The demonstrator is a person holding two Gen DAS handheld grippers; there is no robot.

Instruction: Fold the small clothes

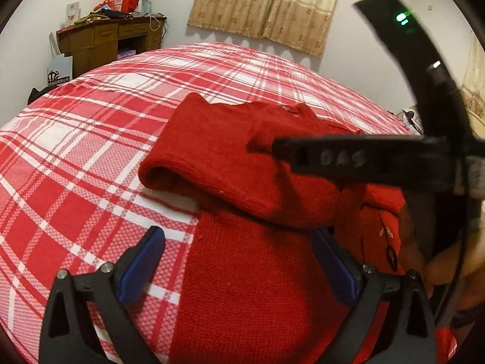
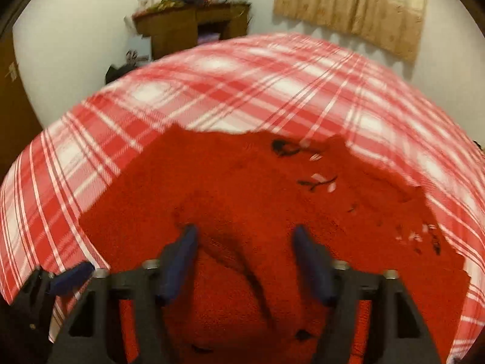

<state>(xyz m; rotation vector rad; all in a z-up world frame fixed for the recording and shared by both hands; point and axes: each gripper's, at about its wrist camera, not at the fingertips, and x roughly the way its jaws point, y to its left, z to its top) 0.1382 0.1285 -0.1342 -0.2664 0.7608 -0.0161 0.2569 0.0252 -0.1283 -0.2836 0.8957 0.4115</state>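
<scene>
A small red knit sweater [image 1: 230, 151] lies on a red-and-white plaid bedspread [image 1: 75, 151], one sleeve folded over its body into a thick roll. My left gripper [image 1: 236, 232] hovers open at the sweater's near left edge, its jaws wide apart and holding nothing. In the right wrist view, which is blurred, the sweater [image 2: 230, 182] spreads flat with small flower embroidery. My right gripper [image 2: 245, 230] stands open just above it, over a dark crease in the knit. A blue pad [image 2: 72, 276] of the left gripper shows at the lower left.
A cluttered wooden desk [image 1: 100, 39] stands against the far wall past the bed, with a white paper bag [image 1: 60, 69] beside it. A beige curtain [image 1: 266, 6] hangs on the back wall. A hand [image 1: 445, 270] holds the right tool at the frame's right edge.
</scene>
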